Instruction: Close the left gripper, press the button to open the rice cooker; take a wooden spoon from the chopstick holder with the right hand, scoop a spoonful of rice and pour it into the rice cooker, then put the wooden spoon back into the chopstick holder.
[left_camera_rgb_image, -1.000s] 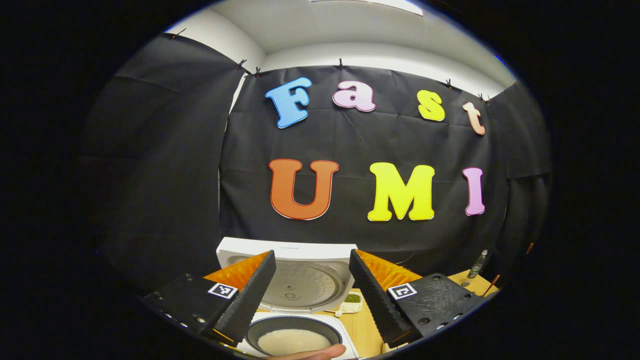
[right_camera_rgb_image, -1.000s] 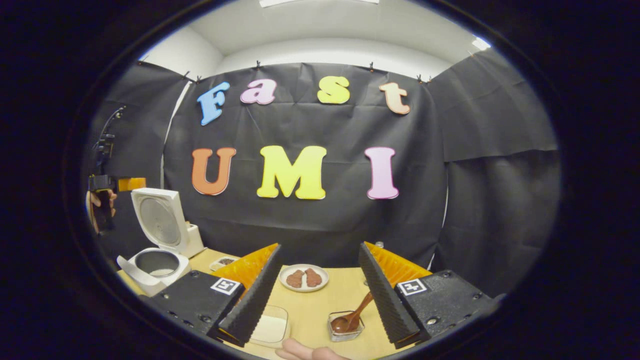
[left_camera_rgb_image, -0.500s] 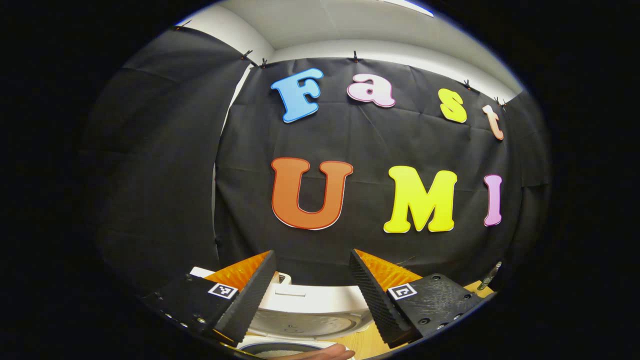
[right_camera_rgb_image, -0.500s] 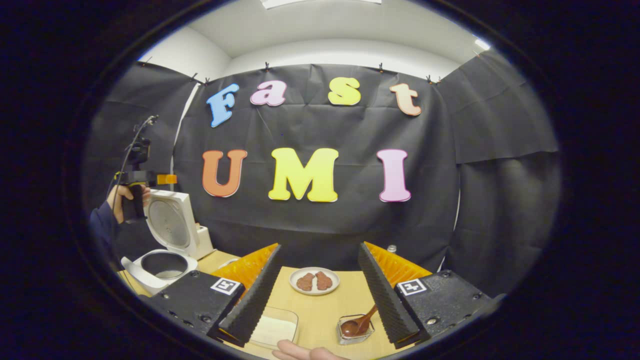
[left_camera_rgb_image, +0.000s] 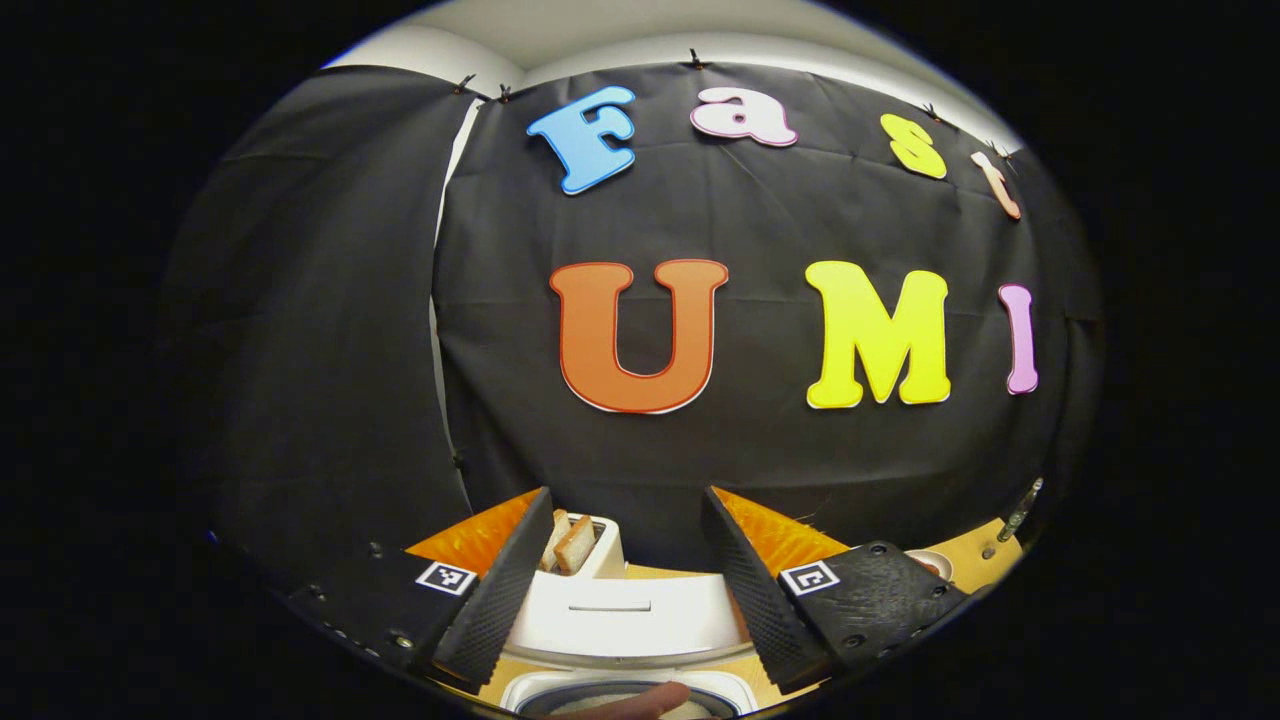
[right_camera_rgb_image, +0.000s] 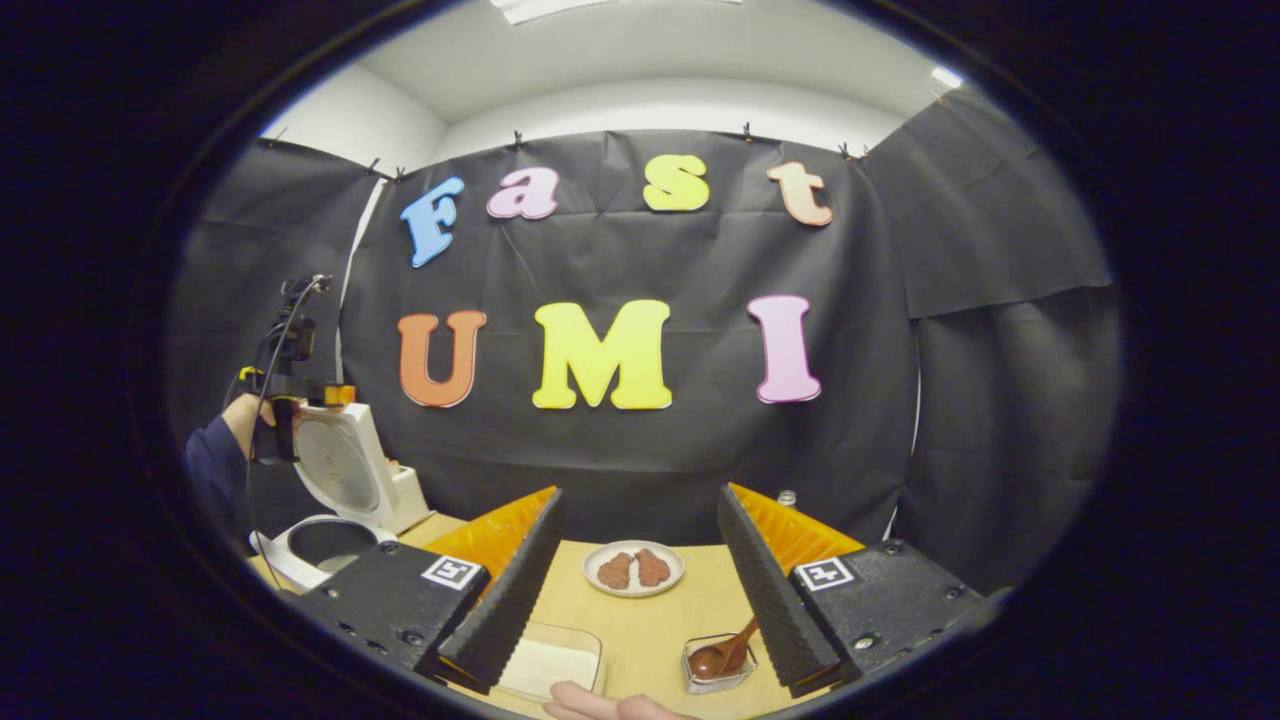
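The white rice cooker (right_camera_rgb_image: 318, 535) stands at the table's left end with its lid (right_camera_rgb_image: 338, 465) raised upright. In the left gripper view the lid's top edge (left_camera_rgb_image: 615, 615) lies between and just beyond my fingers, and the pot rim (left_camera_rgb_image: 560, 688) peeks in below. My left gripper (left_camera_rgb_image: 625, 492) is open with nothing in it; it appears in the right gripper view as the left gripper (right_camera_rgb_image: 295, 392), held by a hand right by the lid's top. My right gripper (right_camera_rgb_image: 640, 490) is open over the table. A wooden spoon (right_camera_rgb_image: 728, 652) rests in a small glass holder (right_camera_rgb_image: 700, 675) near its right finger. A clear container of rice (right_camera_rgb_image: 552, 664) sits by its left finger.
A toaster with bread slices (left_camera_rgb_image: 578, 545) stands behind the cooker lid. A white plate (right_camera_rgb_image: 633, 586) with brown food sits mid-table. A sleeve and hand (right_camera_rgb_image: 225, 450) hold the left gripper. A thumb (right_camera_rgb_image: 600, 707) shows at the lower edge.
My left gripper rose from facing the lid's inside to its top edge, so the toaster behind now shows. The right gripper barely shifted. Both stayed open.
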